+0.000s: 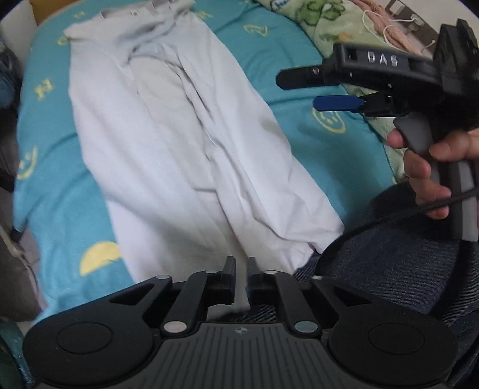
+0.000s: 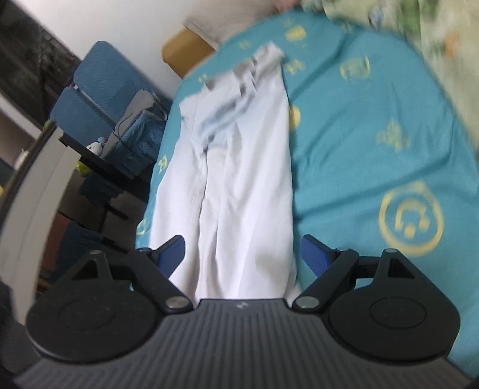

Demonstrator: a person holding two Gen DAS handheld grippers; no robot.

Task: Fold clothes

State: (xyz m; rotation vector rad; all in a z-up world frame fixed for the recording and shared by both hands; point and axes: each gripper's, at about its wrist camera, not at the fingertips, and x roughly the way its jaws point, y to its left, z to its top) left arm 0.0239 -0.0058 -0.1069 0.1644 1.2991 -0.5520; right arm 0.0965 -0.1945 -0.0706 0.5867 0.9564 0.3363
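A pair of white trousers (image 1: pixel 167 143) lies lengthwise on the teal bed sheet (image 1: pixel 54 185), waistband at the far end and leg hems toward me. My left gripper (image 1: pixel 241 269) hovers over the near hems with its jaws a narrow gap apart; white cloth shows behind the gap and nothing is pinched. My right gripper (image 1: pixel 311 89) hangs above the sheet to the right of the trousers, held by a hand (image 1: pixel 425 167). In the right wrist view the right gripper (image 2: pixel 242 248) stands wide open over the near part of the trousers (image 2: pixel 239 167), holding nothing.
A green patterned blanket (image 1: pixel 326 21) and pink fabric (image 1: pixel 386 21) lie at the sheet's far right. The person's denim-clad leg (image 1: pixel 398 263) is at the near right. Left of the bed stand a blue chair (image 2: pixel 98 89) and a dark desk (image 2: pixel 98 164).
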